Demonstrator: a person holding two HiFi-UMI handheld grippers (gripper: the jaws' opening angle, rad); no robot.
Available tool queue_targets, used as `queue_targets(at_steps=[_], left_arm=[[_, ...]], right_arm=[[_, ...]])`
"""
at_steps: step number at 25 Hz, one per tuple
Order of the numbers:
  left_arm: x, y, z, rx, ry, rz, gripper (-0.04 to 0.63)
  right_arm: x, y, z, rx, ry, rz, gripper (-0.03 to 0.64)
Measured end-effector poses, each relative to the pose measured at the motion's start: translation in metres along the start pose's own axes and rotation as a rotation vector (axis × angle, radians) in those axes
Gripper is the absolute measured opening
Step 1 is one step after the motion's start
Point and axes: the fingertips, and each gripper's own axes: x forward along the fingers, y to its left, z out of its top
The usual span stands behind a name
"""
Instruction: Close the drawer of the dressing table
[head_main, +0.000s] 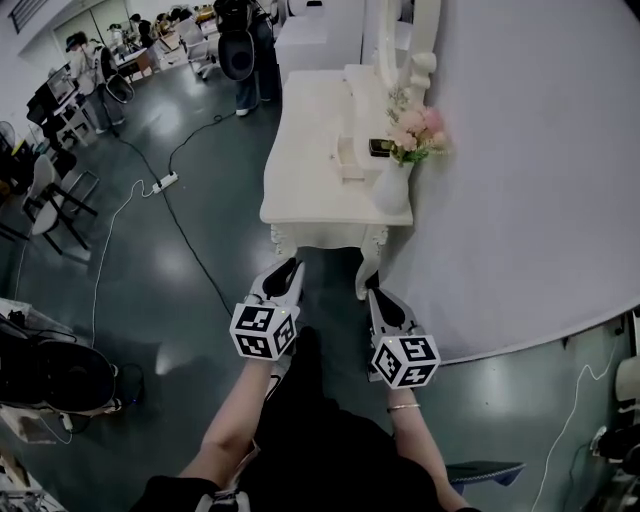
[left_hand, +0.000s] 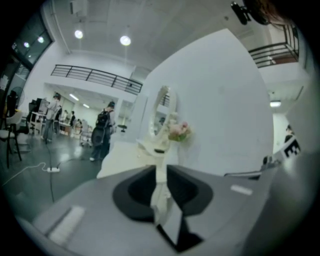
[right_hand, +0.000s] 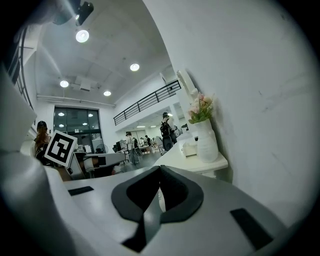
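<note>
The white dressing table (head_main: 300, 200) stands against the curved white wall, ahead of both grippers. A small drawer (head_main: 350, 155) sticks out of the low box on its top, beside a black item (head_main: 380, 147). A white vase (head_main: 392, 185) of pink flowers (head_main: 418, 135) stands at the near right corner, with the mirror (head_main: 410, 40) behind. My left gripper (head_main: 290, 265) hangs short of the table's front edge, empty; in the left gripper view (left_hand: 160, 172) the table shows through a gap between its jaws. My right gripper (head_main: 372, 293) is level beside it, its jaws together and empty (right_hand: 160, 167).
A power strip (head_main: 163, 183) and cables lie on the dark floor to the left. Chairs (head_main: 50, 200) and desks stand further left, and black gear (head_main: 50, 375) at the lower left. A person (head_main: 250, 60) stands beyond the table's far end. The wall (head_main: 520, 200) curves round on the right.
</note>
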Motion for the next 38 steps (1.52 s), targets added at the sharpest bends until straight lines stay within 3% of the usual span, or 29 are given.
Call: queue_targets(at_steps=[9,22,38], left_arm=[[0.084,0.063,0.01,-0.024,0.03,-0.022,0.094],[0.204,0.128,0.03,-0.011,0.081,-0.121,0.107],[0.286,0.141,0.022,0.023,0.136,-0.18,0.107]], right_arm=[[0.091,-0.022,0.017,-0.003,0.02,-0.027,0.005],[0.211,-0.048,0.052,-0.021,0.01,-0.108,0.005],[0.271,-0.076,0.057,-0.014,0.037,-0.148,0.005]])
